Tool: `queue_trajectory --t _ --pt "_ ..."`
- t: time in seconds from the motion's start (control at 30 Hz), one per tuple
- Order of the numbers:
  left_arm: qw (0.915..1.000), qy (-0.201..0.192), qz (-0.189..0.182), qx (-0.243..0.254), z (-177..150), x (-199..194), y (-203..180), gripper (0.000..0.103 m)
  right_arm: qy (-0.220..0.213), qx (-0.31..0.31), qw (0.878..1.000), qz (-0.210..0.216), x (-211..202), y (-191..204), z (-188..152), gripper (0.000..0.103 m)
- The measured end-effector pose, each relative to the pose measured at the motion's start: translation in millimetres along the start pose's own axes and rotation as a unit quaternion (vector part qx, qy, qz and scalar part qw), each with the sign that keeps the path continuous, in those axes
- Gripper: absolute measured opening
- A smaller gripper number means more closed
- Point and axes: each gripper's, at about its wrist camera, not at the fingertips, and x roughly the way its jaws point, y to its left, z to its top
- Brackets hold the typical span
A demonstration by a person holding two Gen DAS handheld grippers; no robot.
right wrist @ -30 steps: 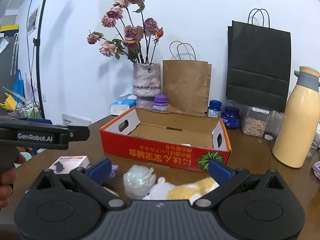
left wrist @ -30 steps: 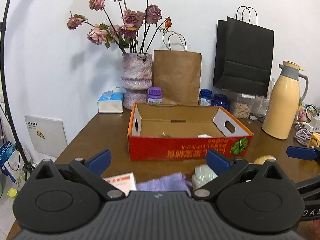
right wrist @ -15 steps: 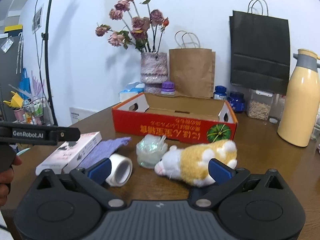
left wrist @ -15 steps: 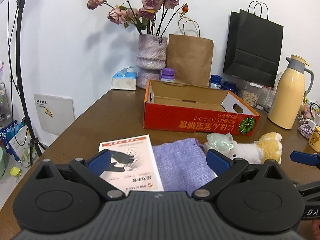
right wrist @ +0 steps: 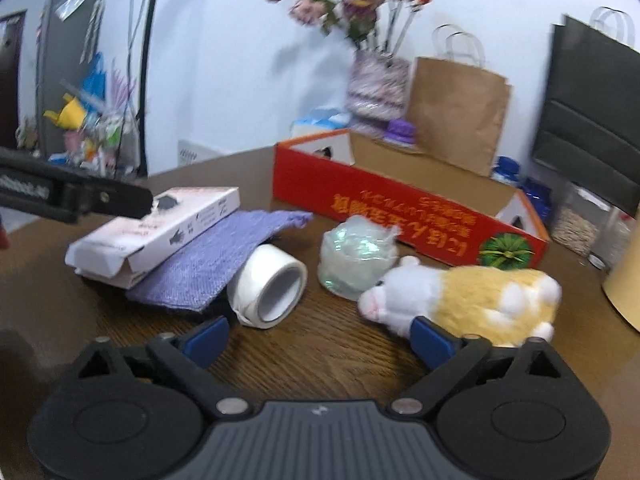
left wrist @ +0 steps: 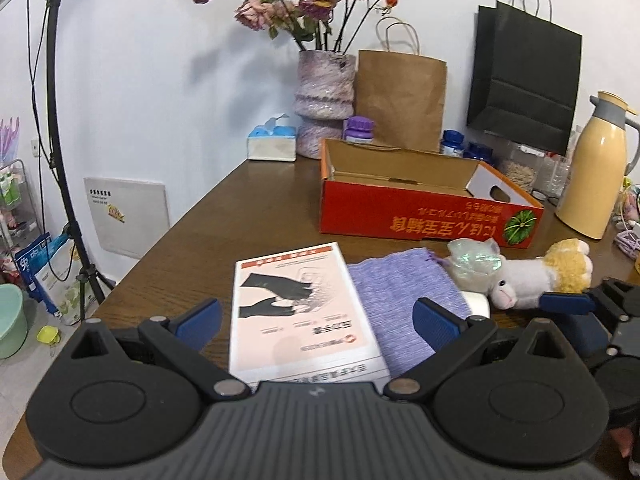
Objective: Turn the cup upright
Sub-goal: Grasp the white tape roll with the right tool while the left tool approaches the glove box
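A small translucent glass cup with an iridescent green-white sheen (right wrist: 354, 258) stands mouth-down on the brown wooden table (right wrist: 320, 356), its base facing up. It sits just in front of the red cardboard box (right wrist: 400, 208), touching or nearly touching the snout of the white-and-yellow plush toy (right wrist: 472, 300) on its right, with the white tape roll (right wrist: 270, 290) near on its left. In the left wrist view the cup (left wrist: 474, 266) lies at the far corner of the purple cloth (left wrist: 400, 300).
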Motion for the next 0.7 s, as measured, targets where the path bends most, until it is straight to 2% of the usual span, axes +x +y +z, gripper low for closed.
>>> queue_trajectory --t 0.23,0.43,0.6,0.7 --pt "0.9998 0.016 0.004 -0.009 -1.3 5.5 11.0 0.103 0.008 -0.039 0.999 0.038 27.0 6.4 10.1 0.091" --pt "0.9994 0.029 0.0 -0.017 -1.4 12.5 16.8 0.103 -0.011 -0.079 0.994 0.069 36.1 11.4 17.6 0.089" --pt "0.9986 0.043 0.001 -0.03 -2.9 20.1 24.3 0.103 -0.014 -0.083 0.992 0.091 42.2 12.8 16.8 0.06" --pt "0.9985 0.044 0.001 -0.032 -2.7 22.0 25.3 0.103 -0.013 -0.074 0.992 0.098 43.0 9.6 14.9 0.053"
